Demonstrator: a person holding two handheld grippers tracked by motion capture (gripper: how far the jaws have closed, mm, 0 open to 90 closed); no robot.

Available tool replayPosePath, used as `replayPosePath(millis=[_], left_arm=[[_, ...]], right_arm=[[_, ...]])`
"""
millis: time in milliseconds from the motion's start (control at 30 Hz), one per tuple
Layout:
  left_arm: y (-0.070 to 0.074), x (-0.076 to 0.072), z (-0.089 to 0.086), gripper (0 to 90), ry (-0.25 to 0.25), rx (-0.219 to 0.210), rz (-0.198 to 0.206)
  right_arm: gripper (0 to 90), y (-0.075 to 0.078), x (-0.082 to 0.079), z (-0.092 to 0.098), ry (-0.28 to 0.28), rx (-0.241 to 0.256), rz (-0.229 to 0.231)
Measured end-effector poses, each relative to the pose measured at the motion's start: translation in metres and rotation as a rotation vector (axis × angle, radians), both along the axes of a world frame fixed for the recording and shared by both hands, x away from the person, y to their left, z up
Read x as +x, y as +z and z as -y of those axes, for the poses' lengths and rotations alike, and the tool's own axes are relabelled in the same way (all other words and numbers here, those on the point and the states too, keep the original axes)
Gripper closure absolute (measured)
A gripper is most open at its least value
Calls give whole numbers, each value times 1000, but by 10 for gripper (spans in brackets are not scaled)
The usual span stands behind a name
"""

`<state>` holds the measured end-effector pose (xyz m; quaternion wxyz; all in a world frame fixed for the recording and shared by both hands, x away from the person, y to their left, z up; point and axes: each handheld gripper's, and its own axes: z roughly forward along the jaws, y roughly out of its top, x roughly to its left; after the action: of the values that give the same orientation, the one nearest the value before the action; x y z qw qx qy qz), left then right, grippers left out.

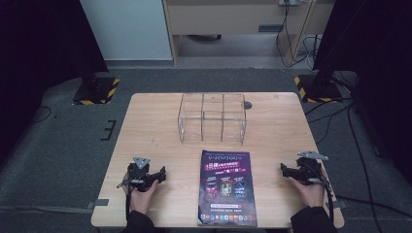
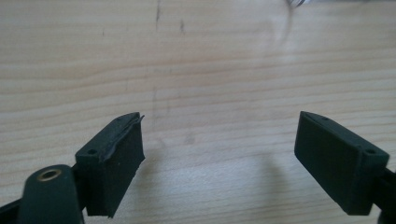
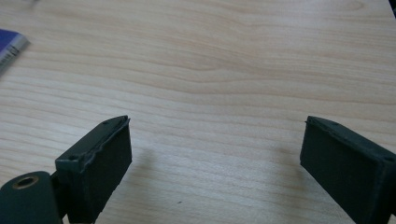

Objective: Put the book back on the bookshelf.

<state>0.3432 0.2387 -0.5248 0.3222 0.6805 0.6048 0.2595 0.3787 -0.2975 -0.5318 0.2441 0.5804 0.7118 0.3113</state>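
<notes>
One magazine [image 1: 227,188], one clear divided box [image 1: 212,117], two tongs, one table [image 1: 145,126].

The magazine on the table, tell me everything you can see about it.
The magazine lies flat and closed, cover up, on the wooden table, near its front edge, between the two grippers and touching neither. Its glossy cover is dark purple with pink lettering, small pictures in a row and a white strip along the bottom. It sits just in front of the clear divided box, apart from it.
</notes>
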Motion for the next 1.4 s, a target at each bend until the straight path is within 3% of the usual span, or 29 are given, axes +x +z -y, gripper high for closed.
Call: replayPosePath(millis=[267, 567, 933, 1400], left_arm=[[16, -11, 13, 216, -59, -52, 65], [33, -18, 33, 241, -132, -111, 122], [38, -15, 55, 245, -183, -117, 120], [42, -1, 86, 257, -224, -139, 119]], right_arm=[[92, 16, -16, -9, 36, 67, 77], [97, 30, -25, -24, 85, 82, 105], [89, 43, -28, -45, 150, 97, 123], [84, 56, -27, -82, 237, 129, 148]])
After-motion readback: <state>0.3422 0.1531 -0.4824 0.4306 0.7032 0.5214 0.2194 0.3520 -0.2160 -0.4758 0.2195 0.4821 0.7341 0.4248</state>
